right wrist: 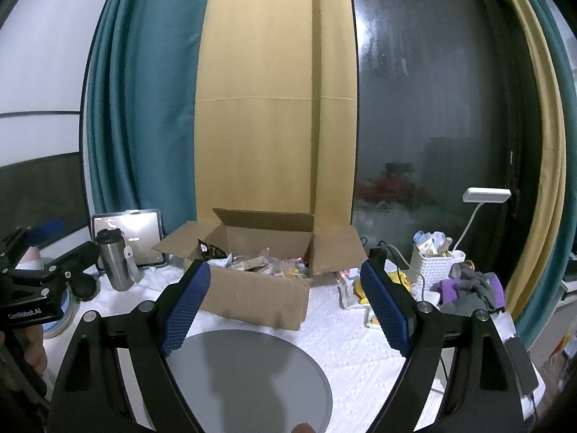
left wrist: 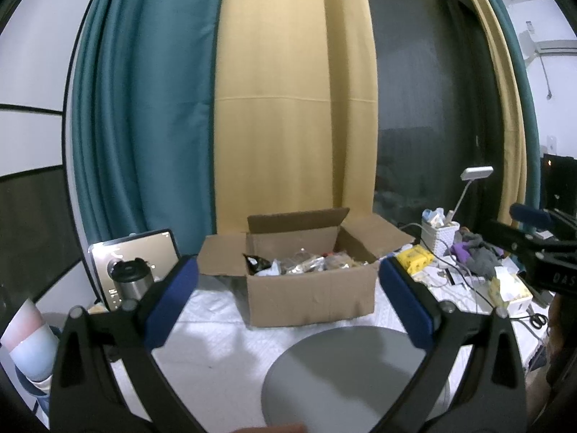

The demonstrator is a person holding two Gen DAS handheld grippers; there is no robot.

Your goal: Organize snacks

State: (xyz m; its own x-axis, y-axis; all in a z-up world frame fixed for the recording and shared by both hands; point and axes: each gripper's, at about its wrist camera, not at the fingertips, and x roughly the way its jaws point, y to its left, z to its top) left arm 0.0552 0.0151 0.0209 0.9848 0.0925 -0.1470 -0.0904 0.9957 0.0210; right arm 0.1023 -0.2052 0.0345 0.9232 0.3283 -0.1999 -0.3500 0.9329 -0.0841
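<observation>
An open cardboard box [left wrist: 312, 292] stands on the white table cloth, flaps up, with several wrapped snacks [left wrist: 306, 265] inside. It also shows in the right wrist view [right wrist: 252, 299], with the snacks [right wrist: 267, 265] in it. A round grey tray [left wrist: 346, 371] lies in front of the box, bare; it also shows in the right wrist view [right wrist: 249, 379]. My left gripper [left wrist: 288, 285] is open and empty, held above the tray, short of the box. My right gripper [right wrist: 285, 285] is open and empty, likewise above the tray.
A steel tumbler [right wrist: 115, 263] and a tablet [right wrist: 142, 231] stand left of the box. On the right are a white basket [right wrist: 432, 263], a desk lamp [right wrist: 485, 196], cables, yellow packets [left wrist: 414, 258] and grey-purple cloth [right wrist: 472, 287]. Curtains hang behind.
</observation>
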